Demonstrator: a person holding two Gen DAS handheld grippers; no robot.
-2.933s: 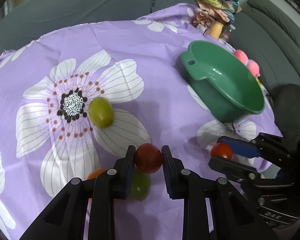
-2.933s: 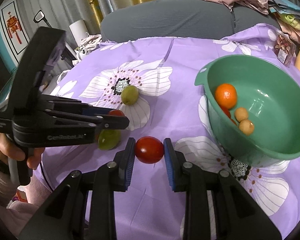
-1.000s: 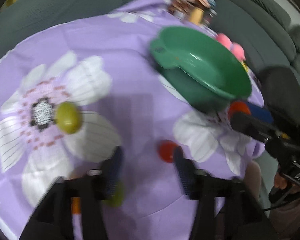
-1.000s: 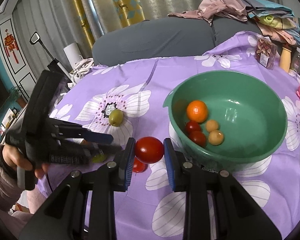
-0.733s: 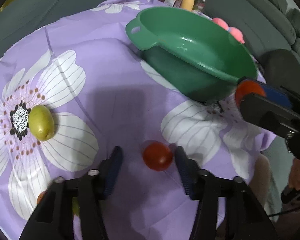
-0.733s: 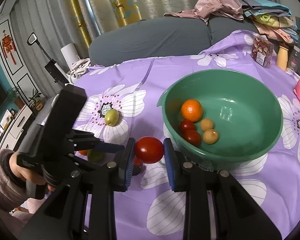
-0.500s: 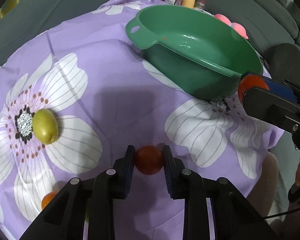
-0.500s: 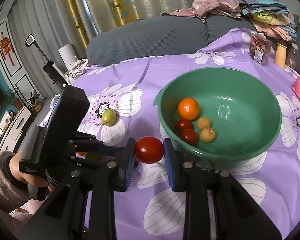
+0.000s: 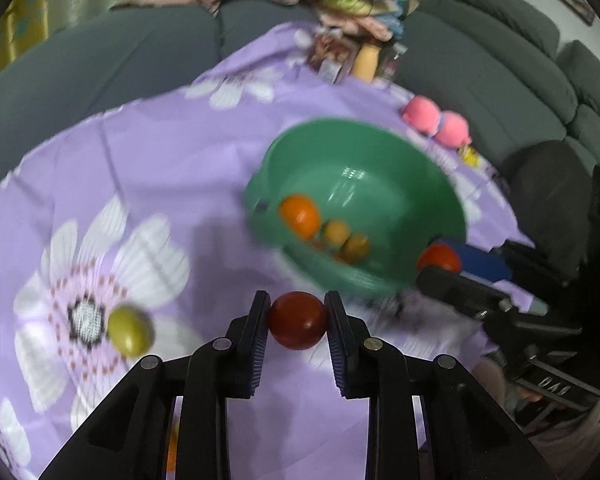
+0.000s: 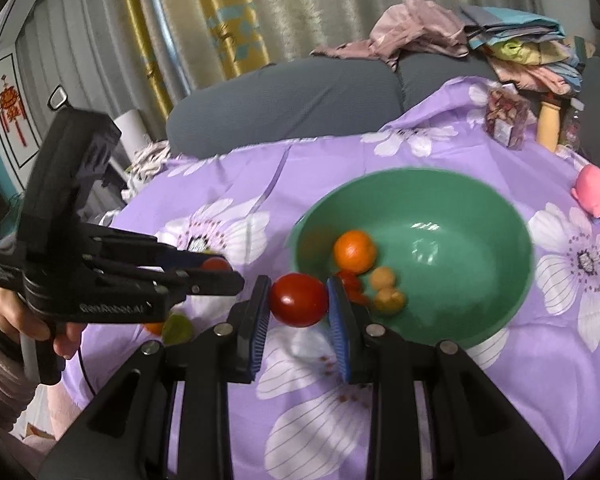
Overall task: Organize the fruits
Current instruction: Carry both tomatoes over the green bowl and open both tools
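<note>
With a tomato pinched in each tool, I judge I am at the carry-and-drop step: both fruits are up off the table and headed for the bowl. My left tool is closed narrow on a dark red tomato, its pads pressing either side; the bowl lies ahead of it and to the right, not yet under it. My right tool grips a brighter tomato the same way, just short of the bowl's near rim, with the orange and small yellow fruits ahead inside. Next, I think, each tool must go forward over the rim, then open, one at a time so they do not knock. A green fruit lies left of my left tool, on the table.
</note>
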